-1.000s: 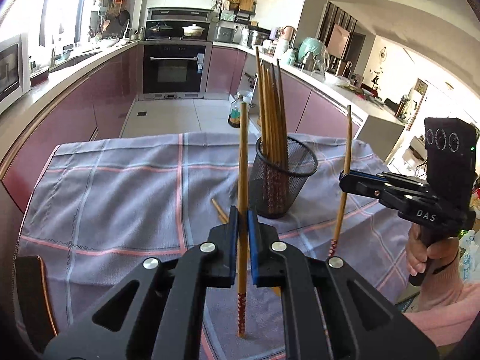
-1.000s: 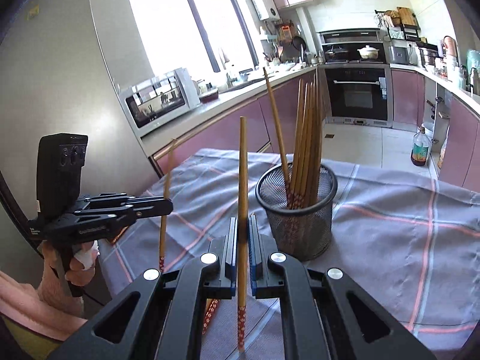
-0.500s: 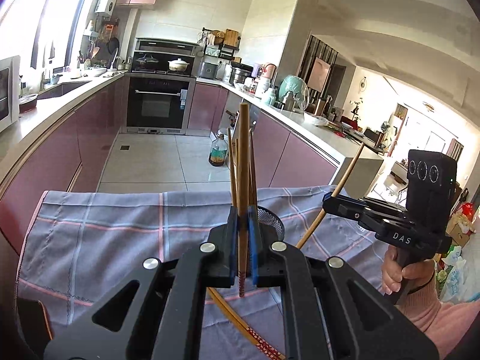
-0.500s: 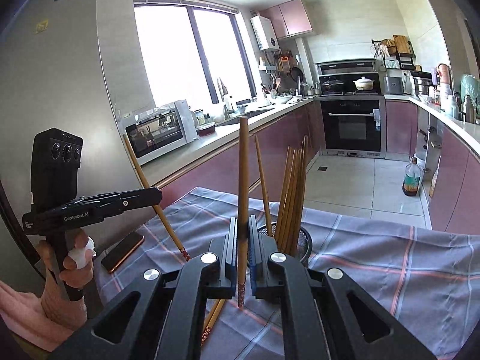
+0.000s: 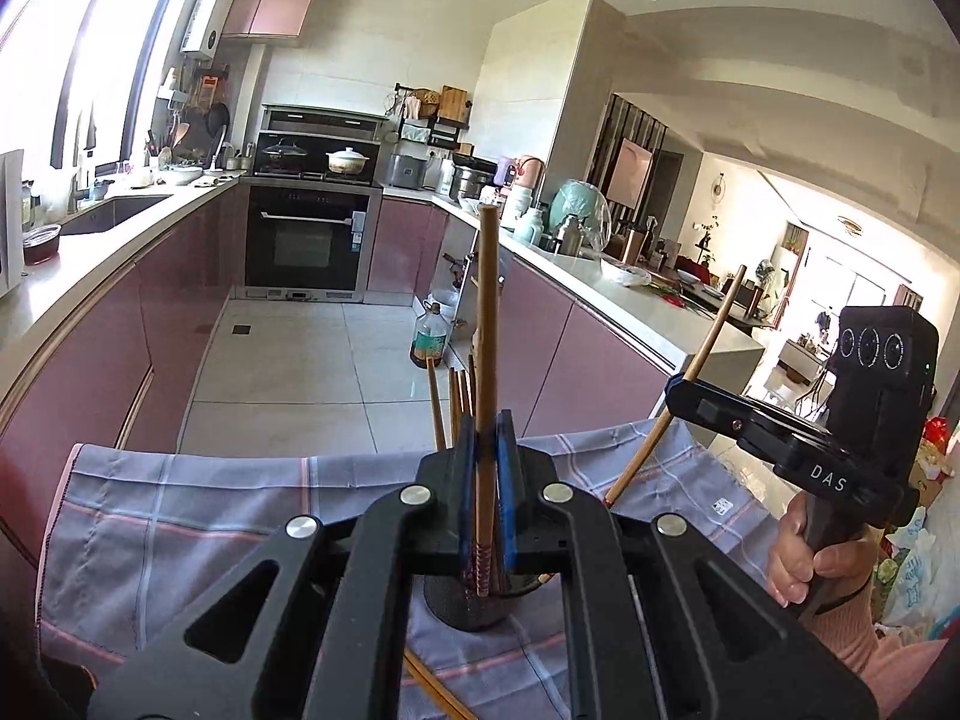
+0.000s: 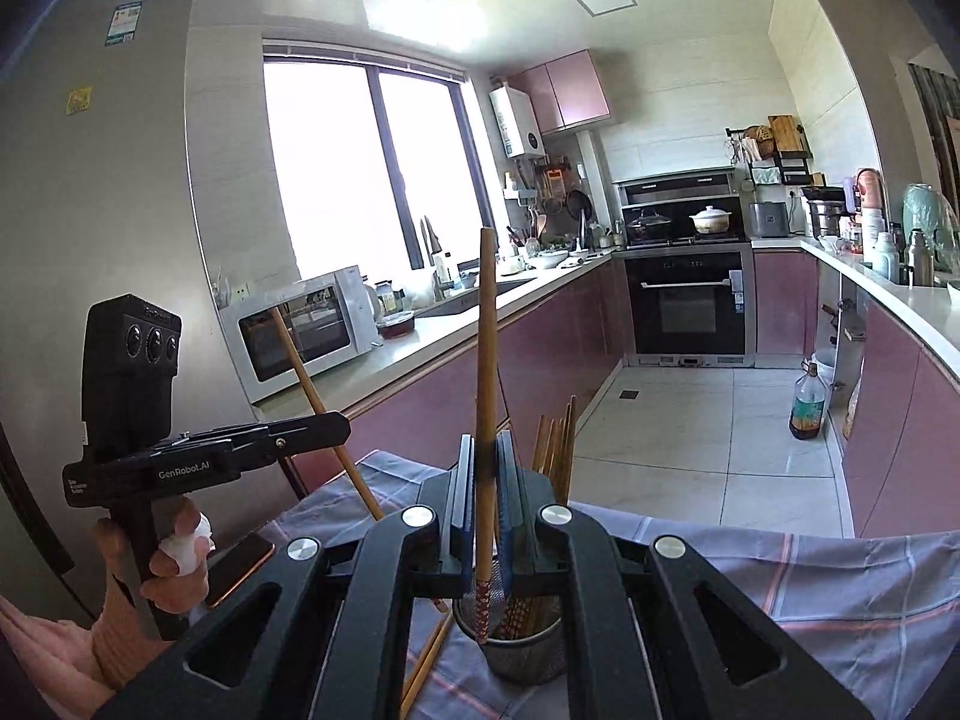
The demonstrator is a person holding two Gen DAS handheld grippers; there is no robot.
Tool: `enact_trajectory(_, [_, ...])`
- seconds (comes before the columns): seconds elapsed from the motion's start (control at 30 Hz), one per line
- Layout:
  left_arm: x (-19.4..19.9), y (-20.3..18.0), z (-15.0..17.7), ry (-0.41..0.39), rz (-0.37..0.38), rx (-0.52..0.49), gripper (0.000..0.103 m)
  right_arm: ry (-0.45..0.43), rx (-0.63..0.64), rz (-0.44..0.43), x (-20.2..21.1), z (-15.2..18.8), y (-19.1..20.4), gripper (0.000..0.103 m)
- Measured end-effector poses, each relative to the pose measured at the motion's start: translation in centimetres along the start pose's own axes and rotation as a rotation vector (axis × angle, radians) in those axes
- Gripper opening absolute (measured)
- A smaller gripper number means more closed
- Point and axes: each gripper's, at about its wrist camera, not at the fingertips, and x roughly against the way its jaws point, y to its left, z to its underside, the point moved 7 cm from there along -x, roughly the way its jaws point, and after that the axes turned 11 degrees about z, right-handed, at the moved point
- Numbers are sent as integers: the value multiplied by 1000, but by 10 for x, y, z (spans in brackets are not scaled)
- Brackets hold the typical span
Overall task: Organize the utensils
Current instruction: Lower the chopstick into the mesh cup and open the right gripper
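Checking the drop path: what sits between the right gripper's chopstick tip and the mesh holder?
Nothing: the chopstick tip hangs just over the mesh holder rim, in the right wrist view.

White letters "DAS" stand on the black right-hand tool; "GenRobot.AI" stands in white on the black left-hand tool. Other labels are unreadable.

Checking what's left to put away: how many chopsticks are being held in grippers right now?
2: one chopstick upright in the left gripper, another chopstick in the right gripper, above the mesh holder.
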Motion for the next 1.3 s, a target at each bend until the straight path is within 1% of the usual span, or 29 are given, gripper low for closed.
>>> enact_trajectory(0.13, [-11, -1, -6, 10, -13, -15, 7, -3, -10, 11, -8, -4, -6, 5])
enact_trajectory(0.23, [-24, -1, -4, 41, -23, -25, 7, 14, -13, 19, -18, 1, -10, 5])
enact_trajectory(0.43, [-51, 2, 12, 128, -36, -35, 7, 79, -16, 33, -38, 16, -16, 5])
enact_trajectory(0.7, [-77, 18, 37, 252, -58, -35, 7, 183, -3, 34, -59, 38, -15, 5])
enact_trajectory(0.9, [-88, 32, 47, 313, -51, -29, 7, 262, -7, 36, -74, 50, -17, 5])
enact_trajectory(1.0, [-91, 36, 47, 332, -44, -27, 7, 286, -7, 38, -79, 53, -18, 5])
enact_trajectory(1.23, [-85, 41, 43, 368, -4, -36, 7, 307, -8, 49, -86, 55, -19, 5])
enact_trajectory(1.3, [-85, 41, 41, 379, -2, -43, 7, 313, -9, 52, -89, 57, -20, 6])
